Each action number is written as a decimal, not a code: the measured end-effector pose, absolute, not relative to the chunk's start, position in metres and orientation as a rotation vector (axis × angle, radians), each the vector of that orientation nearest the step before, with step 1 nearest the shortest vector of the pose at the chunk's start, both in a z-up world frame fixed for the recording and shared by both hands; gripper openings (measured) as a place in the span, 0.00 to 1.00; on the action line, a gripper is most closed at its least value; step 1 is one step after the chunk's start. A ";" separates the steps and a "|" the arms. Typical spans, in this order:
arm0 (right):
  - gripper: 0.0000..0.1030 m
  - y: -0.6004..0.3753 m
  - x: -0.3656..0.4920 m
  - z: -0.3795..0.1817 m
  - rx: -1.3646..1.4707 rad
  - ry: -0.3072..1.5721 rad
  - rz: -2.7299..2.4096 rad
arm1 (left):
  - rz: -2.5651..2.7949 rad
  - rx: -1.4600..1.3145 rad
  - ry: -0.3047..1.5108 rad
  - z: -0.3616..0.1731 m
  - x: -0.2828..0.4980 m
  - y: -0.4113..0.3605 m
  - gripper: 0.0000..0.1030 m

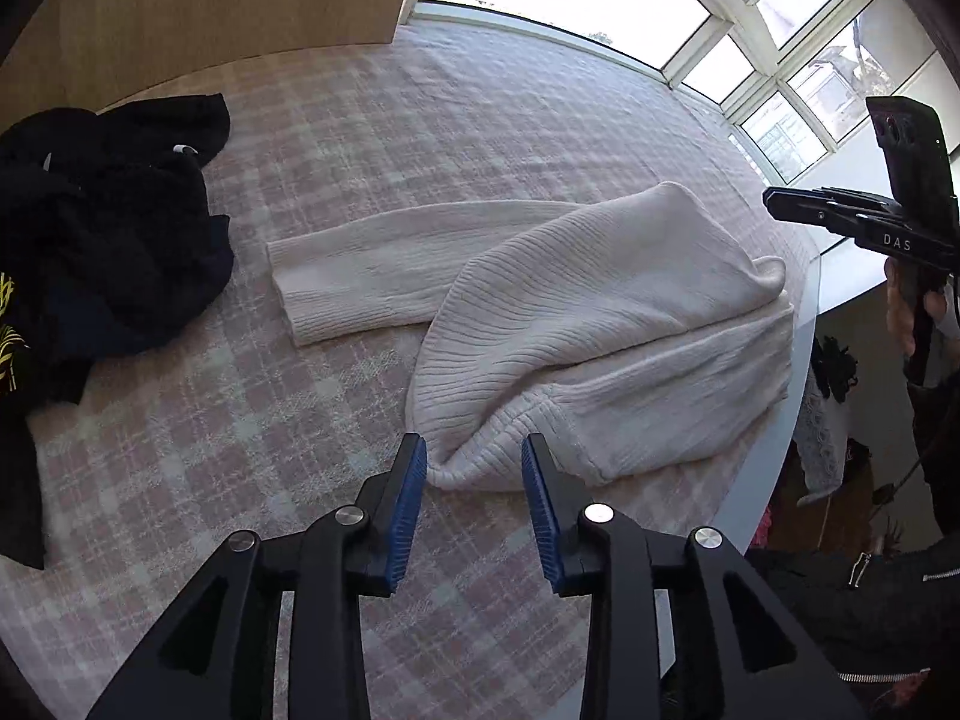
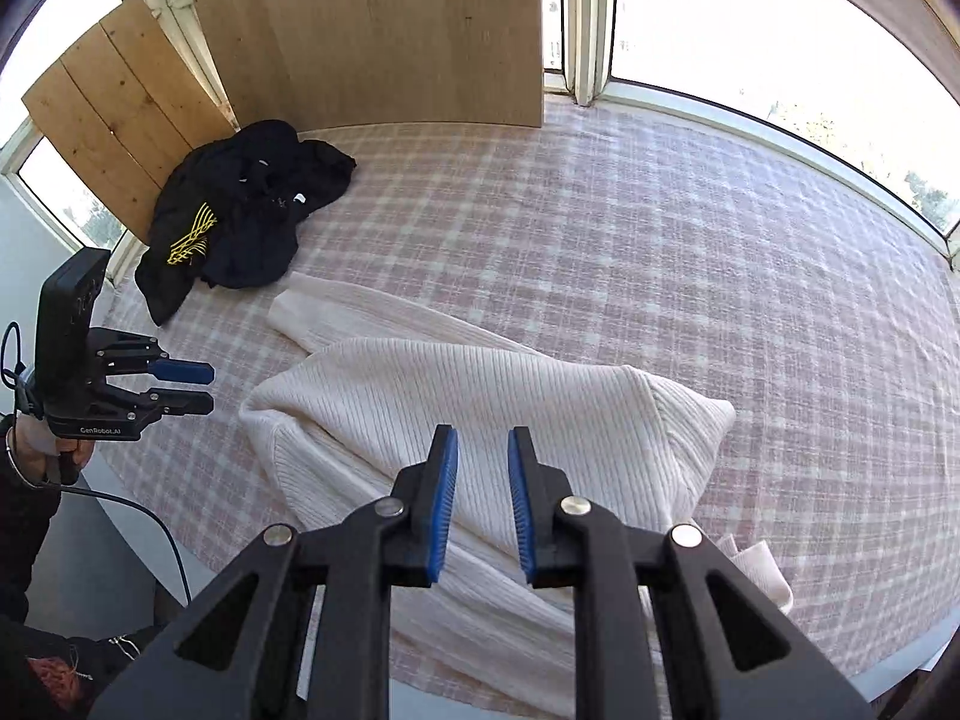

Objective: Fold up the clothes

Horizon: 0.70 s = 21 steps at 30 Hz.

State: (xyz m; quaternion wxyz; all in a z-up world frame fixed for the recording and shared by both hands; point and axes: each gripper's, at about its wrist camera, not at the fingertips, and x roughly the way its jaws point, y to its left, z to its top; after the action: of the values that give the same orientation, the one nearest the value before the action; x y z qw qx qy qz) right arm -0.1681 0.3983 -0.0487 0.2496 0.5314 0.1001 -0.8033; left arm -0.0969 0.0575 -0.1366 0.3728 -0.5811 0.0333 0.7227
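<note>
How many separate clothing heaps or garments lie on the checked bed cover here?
2. A cream ribbed sweater lies partly folded at the near edge. A black heap with a yellow print sits by the wooden boards; it may hold more than one garment.

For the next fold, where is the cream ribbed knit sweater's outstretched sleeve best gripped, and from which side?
Probably at the cuff of the cream ribbed knit sweater, coming from above. The sleeve lies flat and straight on the pink checked cover, its cuff end free towards the black clothes pile.
</note>
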 end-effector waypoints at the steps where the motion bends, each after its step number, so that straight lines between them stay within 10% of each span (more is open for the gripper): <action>1: 0.17 0.409 -0.175 -0.050 1.447 0.271 -2.189 | 1.864 -1.517 0.083 -0.143 -0.095 0.061 0.32; 14: 0.19 0.459 -0.236 -0.091 1.450 0.302 -2.056 | 2.045 -1.704 -0.040 -0.171 -0.093 0.080 0.54; 18: 0.31 0.459 -0.245 -0.091 1.409 0.347 -2.045 | 2.033 -1.650 -0.034 -0.172 -0.088 0.090 0.18; 21: 0.34 0.460 -0.250 -0.094 1.372 0.384 -2.002 | 2.037 -1.590 -0.060 -0.166 -0.081 0.092 0.16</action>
State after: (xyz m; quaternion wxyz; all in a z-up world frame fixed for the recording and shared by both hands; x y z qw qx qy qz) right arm -0.2497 0.4602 -0.0938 0.3357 0.5259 0.1471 -0.7676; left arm -0.0807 0.0924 -0.1656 0.2748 -0.5915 -0.0224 0.7577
